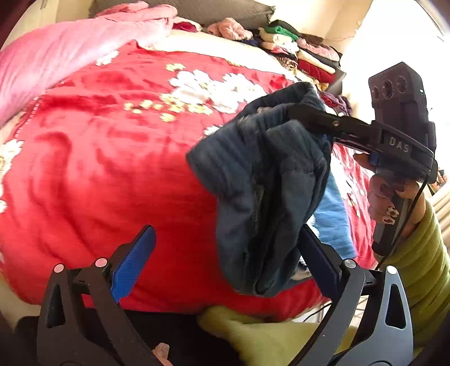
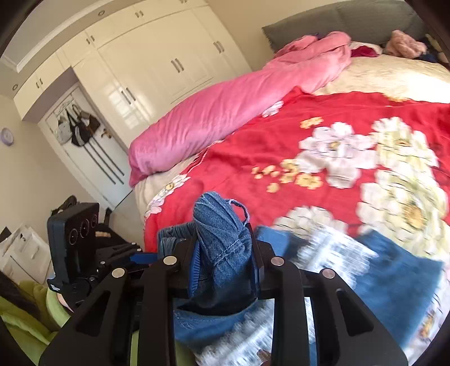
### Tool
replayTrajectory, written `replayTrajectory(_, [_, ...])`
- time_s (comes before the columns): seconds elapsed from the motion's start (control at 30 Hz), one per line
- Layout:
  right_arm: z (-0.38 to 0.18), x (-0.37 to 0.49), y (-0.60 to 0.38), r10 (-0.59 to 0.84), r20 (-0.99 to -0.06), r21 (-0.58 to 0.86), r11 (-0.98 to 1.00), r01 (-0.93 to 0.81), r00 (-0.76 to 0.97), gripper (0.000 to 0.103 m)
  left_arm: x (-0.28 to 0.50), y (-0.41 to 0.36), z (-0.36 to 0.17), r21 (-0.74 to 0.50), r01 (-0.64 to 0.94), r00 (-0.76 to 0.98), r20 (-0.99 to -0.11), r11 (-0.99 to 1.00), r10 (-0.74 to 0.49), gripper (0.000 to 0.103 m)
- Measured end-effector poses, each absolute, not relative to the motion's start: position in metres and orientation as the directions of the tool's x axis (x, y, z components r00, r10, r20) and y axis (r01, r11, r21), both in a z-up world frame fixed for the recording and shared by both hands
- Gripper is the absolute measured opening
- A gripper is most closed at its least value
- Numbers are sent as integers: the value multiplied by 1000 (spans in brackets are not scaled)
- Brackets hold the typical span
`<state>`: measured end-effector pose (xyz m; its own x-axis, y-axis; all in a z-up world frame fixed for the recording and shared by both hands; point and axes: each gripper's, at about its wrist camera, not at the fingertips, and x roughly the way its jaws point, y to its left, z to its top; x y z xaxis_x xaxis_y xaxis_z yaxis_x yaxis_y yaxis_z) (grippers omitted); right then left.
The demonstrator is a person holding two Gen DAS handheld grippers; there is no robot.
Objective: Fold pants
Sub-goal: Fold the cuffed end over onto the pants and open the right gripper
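Right gripper (image 2: pixel 225 253), jaws pinched on a bunched wad of blue denim pants (image 2: pixel 222 247), holds the fabric up off the bed; in the left wrist view the pants (image 1: pixel 264 191) hang in a dark, crumpled drape from those jaws, lower edge dangling just above the red floral blanket (image 1: pixel 112 169). More blue cloth lies on the blanket below & to the right of the jaws in the right wrist view, blurred; cannot tell if it is part of the same pants.

Left gripper (image 1: pixel 225 261), jaws spread wide, nothing pinched: blue-padded finger at left, dark finger at right, w/ the hanging pants partly between them and screening the right finger's tip. Its body also shows at lower left of the right wrist view (image 2: pixel 73 242).

A hand (image 1: pixel 385 197) w/ painted nails grips the right tool's handle; olive-green sleeve (image 1: pixel 422 253) behind it. Green fabric sits at the bed's near edge under both tools.

Around: a pink duvet (image 2: pixel 225 104) rolled along the far-left side of the bed, a cream sheet past the blanket, a grey headboard (image 2: pixel 351 19), a pink fuzzy item by it. Stacked folded clothes (image 1: pixel 306 53) sit at the bed's far-right corner. White wardrobe (image 2: pixel 157 62) lines the wall; bags hang on a door (image 2: pixel 78 126) beside it.
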<state>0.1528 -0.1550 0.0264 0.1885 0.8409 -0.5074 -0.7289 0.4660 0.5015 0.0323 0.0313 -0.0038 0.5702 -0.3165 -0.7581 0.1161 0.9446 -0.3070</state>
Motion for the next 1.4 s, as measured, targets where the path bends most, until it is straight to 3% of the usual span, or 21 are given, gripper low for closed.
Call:
replayTrajectory(0.13, [27, 152, -182, 847, -486, 509, 476, -717, 217, 26, 41, 5, -5, -330, 140, 563, -749, 934, -349, 93])
replayTrajectory(0.2, [27, 150, -193, 851, -474, 508, 474, -719, 226, 27, 45, -12, -1, -349, 172, 558, -736, 921, -383, 80])
replayTrajectory(0.23, [26, 148, -200, 847, -473, 499, 484, -718, 242, 29, 46, -21, 2, -355, 191, 558, -728, 915, -399, 68])
replayTrajectory(0.27, [25, 147, -205, 844, -473, 499, 494, -712, 253, 32, 46, -31, 5, -353, 216, 554, -723, 910, -412, 65])
replayTrajectory(0.33, [19, 146, -229, 812, -476, 500, 566, -655, 338, 55, 44, -50, 5, -336, 261, 540, -727, 905, -425, 65])
replayTrajectory(0.37, [16, 145, -242, 793, -484, 505, 599, -622, 370, 71, 42, -59, 2, -330, 279, 530, -730, 902, -432, 65])
replayTrajectory(0.53, [-14, 135, -288, 752, -530, 576, 659, -484, 392, 72, 35, -90, -16, -310, 344, 454, -771, 886, -446, 72])
replayTrajectory(0.73, [-40, 136, -278, 727, -611, 591, 682, -431, 313, 75, 34, -107, -34, -238, 370, 427, -815, 898, -392, 82])
replayTrajectory(0.77, [-43, 136, -273, 722, -623, 585, 686, -433, 301, 71, 33, -108, -35, -228, 371, 429, -818, 900, -383, 82])
replayTrajectory(0.8, [-45, 139, -264, 733, -619, 590, 671, -449, 282, 47, 32, -108, -36, -219, 373, 432, -819, 902, -377, 82])
replayTrajectory(0.87, [-37, 139, -252, 746, -604, 583, 653, -483, 280, 39, 29, -108, -35, -208, 369, 439, -820, 906, -367, 83])
replayTrajectory(0.9, [-32, 139, -252, 764, -582, 593, 633, -498, 278, 27, 29, -108, -35, -211, 367, 440, -819, 906, -369, 83])
replayTrajectory(0.93, [-25, 139, -251, 788, -551, 607, 604, -516, 275, 27, 27, -107, -34, -213, 368, 441, -817, 905, -372, 83])
replayTrajectory(1.0, [-18, 139, -250, 765, -566, 566, 632, -529, 307, 27, 28, -108, -35, -204, 370, 447, -817, 906, -366, 83])
replayTrajectory(1.13, [-34, 138, -256, 631, -694, 449, 756, -476, 347, 30, 29, -108, -36, -222, 377, 440, -811, 899, -385, 83])
replayTrajectory(1.27, [-38, 132, -272, 614, -696, 463, 780, -421, 372, 50, 29, -107, -34, -227, 377, 441, -809, 898, -389, 83])
replayTrajectory(1.4, [-16, 113, -287, 603, -655, 414, 791, -451, 457, 64, 28, -105, -30, -224, 368, 448, -807, 902, -384, 83])
